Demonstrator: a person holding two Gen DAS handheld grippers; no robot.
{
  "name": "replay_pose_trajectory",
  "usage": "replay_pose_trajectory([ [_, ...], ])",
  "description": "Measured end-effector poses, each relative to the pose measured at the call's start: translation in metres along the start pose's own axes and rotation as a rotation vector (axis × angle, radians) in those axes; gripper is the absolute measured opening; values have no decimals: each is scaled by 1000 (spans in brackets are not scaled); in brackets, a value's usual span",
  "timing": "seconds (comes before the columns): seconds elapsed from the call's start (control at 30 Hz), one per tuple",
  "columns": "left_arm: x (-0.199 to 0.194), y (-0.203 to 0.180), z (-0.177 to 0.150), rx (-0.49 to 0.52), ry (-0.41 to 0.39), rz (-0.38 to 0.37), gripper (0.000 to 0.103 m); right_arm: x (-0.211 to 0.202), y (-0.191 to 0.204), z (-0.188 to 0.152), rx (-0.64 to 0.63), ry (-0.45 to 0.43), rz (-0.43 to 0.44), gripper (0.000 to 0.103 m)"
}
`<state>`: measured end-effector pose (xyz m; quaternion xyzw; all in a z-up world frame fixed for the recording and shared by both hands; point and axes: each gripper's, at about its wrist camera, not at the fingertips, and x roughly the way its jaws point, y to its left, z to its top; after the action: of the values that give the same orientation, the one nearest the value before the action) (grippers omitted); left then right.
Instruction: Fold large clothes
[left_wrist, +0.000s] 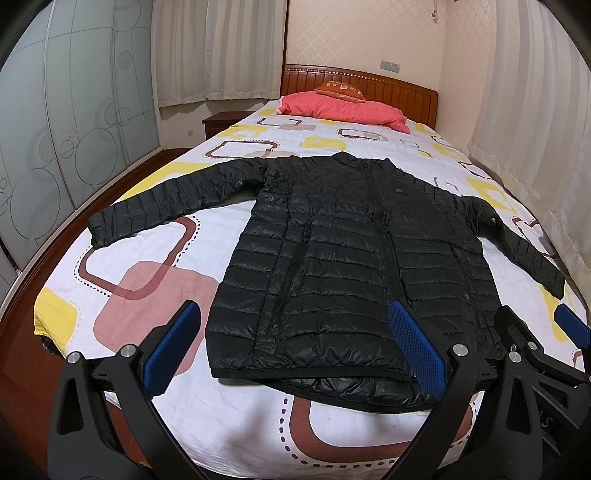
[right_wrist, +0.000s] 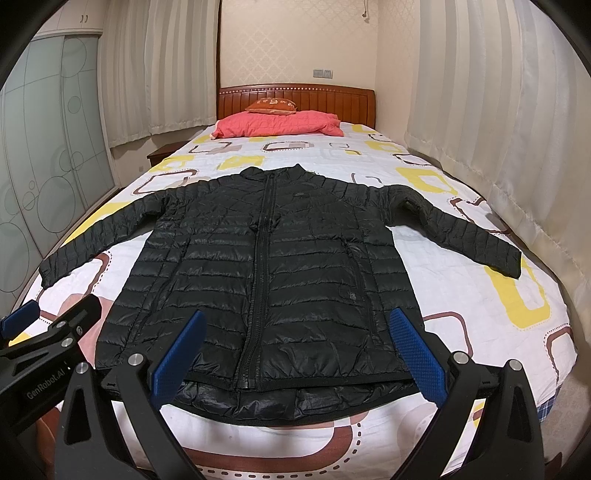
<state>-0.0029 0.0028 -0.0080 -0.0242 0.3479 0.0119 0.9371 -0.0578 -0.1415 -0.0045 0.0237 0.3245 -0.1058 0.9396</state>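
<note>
Hovering both tools over the foot edge of the bed (left_wrist: 255, 428) rn, w/ nothing gripped. Left tool (left_wrist: 293, 345) is sitting wide open, blue pads (left_wrist: 171, 349) well apart, above the bedsheet and the jacket's hem. Right tool (right_wrist: 295, 354) is also gaping wide, pads straddling the hem near the zip (right_wrist: 264, 258); I'm seeing it in the left cam too, at the right margin.

Black puffer jacket (left_wrist: 343, 251) is lying flat, front up, zipped, across the middle of the bed, collar (right_wrist: 273, 171) pointing toward the headboard (right_wrist: 295, 98), hem nearly at the foot edge. Back panel is peeking out a bit below the front hem. Both sleeves are spreading outward & angling down: left sleeve (left_wrist: 166, 201) is reaching to the bed's left edge, right sleeve (right_wrist: 465, 229) to the right edge by the curtains (right_wrist: 491, 110).

Pink quilt (right_wrist: 280, 123) w/ an orange cushion (right_wrist: 271, 105) on top is sitting at the head end, well apart from the jacket.
</note>
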Motion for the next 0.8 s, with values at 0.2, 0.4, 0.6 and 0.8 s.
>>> replay_pose_trajectory([
  [0.2, 1, 0, -1, 0, 3, 0, 101, 3, 0, 0, 4, 10, 1, 98],
  [0.4, 20, 2, -7, -10, 30, 0, 101, 27, -8, -2, 41, 47, 6, 98],
  [0.6, 70, 22, 3, -80, 150, -53, 101, 63, -36, 3, 119, 85, 13, 98],
  [0.8, 135, 70, 17, -225, 220, -16, 101, 121, -112, 14, 331, 111, -12, 98],
])
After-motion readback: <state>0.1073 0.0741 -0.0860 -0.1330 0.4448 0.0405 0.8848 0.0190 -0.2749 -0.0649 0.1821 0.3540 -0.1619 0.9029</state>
